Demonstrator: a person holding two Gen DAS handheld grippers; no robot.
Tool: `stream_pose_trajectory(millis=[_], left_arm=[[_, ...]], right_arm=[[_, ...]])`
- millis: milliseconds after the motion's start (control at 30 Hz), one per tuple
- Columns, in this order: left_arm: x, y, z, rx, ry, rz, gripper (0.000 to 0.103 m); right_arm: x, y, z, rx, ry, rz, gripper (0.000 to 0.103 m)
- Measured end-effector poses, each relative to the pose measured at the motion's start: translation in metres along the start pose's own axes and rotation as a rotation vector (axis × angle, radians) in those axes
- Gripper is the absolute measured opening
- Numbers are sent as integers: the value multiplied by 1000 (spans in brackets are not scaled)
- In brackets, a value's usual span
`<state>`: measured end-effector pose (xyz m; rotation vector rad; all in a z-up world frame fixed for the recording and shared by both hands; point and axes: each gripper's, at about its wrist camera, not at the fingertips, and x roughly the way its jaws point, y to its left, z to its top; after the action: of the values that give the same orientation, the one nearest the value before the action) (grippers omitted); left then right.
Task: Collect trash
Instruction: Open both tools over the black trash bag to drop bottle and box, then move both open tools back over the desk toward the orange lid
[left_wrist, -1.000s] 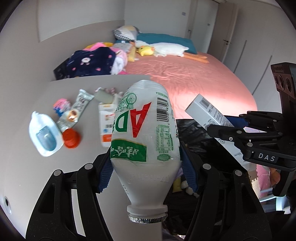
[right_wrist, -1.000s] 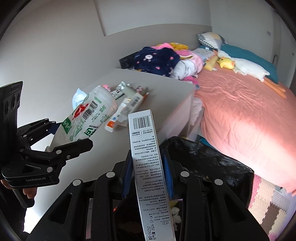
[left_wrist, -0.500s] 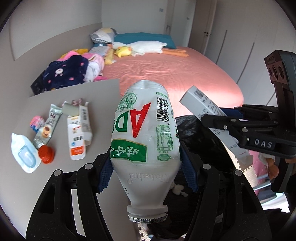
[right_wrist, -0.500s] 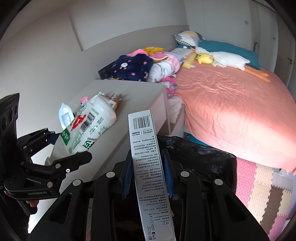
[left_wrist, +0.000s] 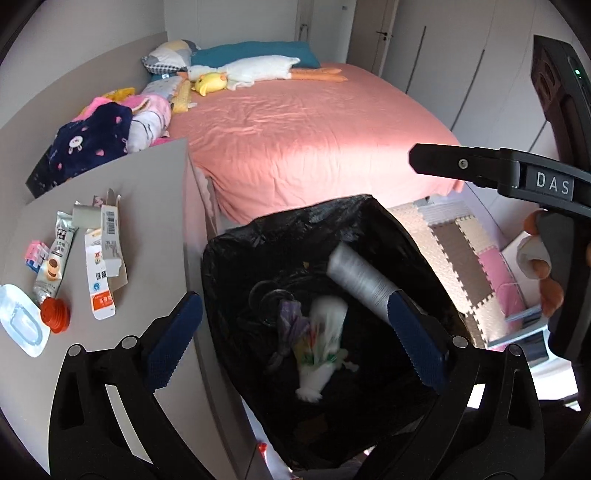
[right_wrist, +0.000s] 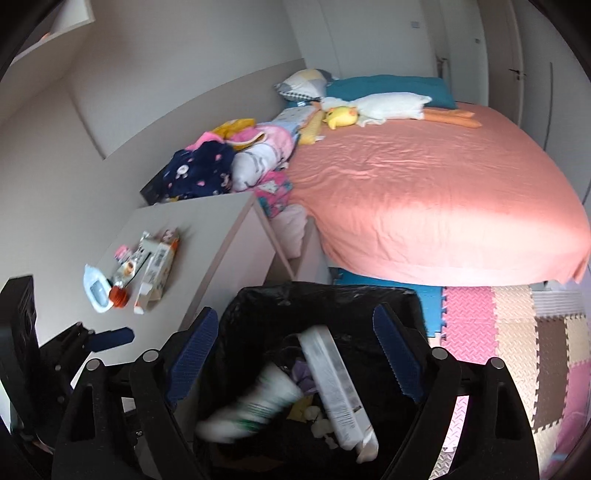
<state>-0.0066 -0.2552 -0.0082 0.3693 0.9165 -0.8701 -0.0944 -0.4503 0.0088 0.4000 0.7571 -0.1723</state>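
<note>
My left gripper (left_wrist: 293, 343) hangs over a bin lined with a black bag (left_wrist: 314, 214), its jaws opening wide and nothing between the blue pads. Below it a white plastic bottle with a green label (left_wrist: 321, 343) is a blur inside the bag, neck down. Beside the bottle, a long white box (left_wrist: 362, 284) is also blurred. My right gripper (right_wrist: 295, 358) is above the same bag (right_wrist: 332, 291), jaws opening, free of the box (right_wrist: 336, 391) and the bottle (right_wrist: 255, 410) below. One finger of the right gripper (left_wrist: 461, 164) reaches in from the right.
The grey table (left_wrist: 155, 206) left of the bin holds an orange cap (left_wrist: 55, 315), flattened cartons (left_wrist: 101, 280), a wrapper and a white packet (left_wrist: 18, 321). Behind stand a pink bed (left_wrist: 314, 140) and a heap of clothes (left_wrist: 96, 144). Foam mats (left_wrist: 454, 251) cover the floor.
Both grippers moved from beside the table to above the bin. The left one let go of the bottle and the right one of the box; both now drop into the black bag.
</note>
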Motion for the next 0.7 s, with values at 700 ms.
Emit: stream_pose_trajectory(millis=[700], left_arm=[[-4, 39, -8, -89, 4, 56, 97]], right_arm=[[29, 36, 3, -55, 51, 54, 86]])
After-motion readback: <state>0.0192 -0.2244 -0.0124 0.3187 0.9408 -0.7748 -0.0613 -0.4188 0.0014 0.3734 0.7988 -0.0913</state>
